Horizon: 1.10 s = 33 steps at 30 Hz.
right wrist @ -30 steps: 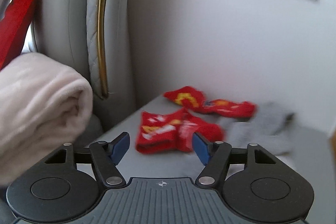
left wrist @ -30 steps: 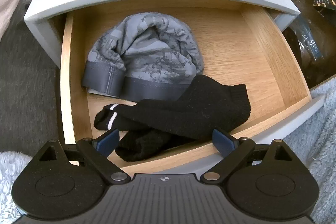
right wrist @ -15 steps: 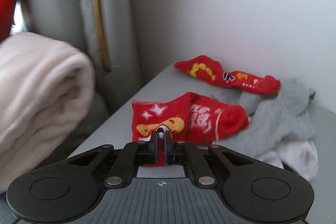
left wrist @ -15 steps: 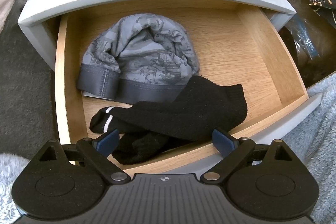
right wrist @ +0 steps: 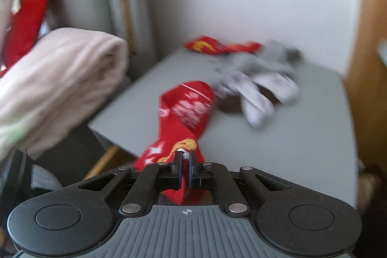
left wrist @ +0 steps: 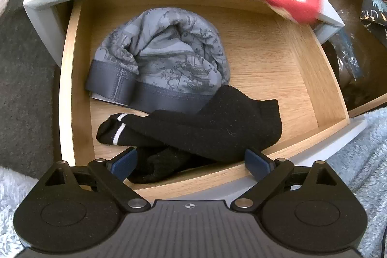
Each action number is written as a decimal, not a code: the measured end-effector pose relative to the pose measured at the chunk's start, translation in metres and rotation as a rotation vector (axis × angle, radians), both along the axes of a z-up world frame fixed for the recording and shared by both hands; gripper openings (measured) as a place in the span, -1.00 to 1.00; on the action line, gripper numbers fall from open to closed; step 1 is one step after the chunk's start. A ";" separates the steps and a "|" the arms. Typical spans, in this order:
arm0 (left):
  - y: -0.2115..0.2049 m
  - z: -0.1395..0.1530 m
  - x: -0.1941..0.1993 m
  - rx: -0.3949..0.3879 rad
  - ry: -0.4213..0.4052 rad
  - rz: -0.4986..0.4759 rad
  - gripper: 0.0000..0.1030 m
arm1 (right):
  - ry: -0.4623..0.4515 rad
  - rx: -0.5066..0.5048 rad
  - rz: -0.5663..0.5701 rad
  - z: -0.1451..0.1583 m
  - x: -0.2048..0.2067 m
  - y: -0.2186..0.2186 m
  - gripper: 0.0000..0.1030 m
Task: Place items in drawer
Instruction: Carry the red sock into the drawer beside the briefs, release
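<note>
Right wrist: claw [right wrist: 185, 169] clamped on red sock [right wrist: 187, 113], lower frame; best carried clear over drawer [left wrist: 278, 59] before release.

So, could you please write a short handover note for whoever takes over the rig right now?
Right gripper: shut on a red sock, lifted off the grey nightstand top.
Left gripper: open, empty, hovering over the drawer's front edge.
Drawer: open; holds folded grey patterned underwear and black socks.
Done: those items are in.
Left: drop the held sock into the drawer, then fetch the other red sock and the grey and white socks from the top.
</note>
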<state>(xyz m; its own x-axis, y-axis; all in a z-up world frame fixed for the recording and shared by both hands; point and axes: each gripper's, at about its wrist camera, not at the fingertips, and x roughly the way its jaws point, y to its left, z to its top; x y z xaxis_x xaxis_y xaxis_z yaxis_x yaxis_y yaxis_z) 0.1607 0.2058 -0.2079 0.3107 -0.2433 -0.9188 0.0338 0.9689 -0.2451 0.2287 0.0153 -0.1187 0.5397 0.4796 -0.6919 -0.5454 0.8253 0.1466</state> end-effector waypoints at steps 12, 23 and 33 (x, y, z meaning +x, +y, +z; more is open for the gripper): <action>0.006 -0.006 0.003 -0.029 0.021 0.016 0.88 | 0.203 -0.109 -0.140 -0.048 -0.014 -0.013 -0.91; 0.004 -0.004 0.004 -0.024 0.015 0.003 0.88 | 0.397 -0.317 -0.116 -0.102 -0.013 0.006 -0.91; 0.004 -0.005 0.004 -0.031 0.018 0.005 0.88 | 0.464 -0.396 -0.085 -0.122 -0.017 0.013 -0.91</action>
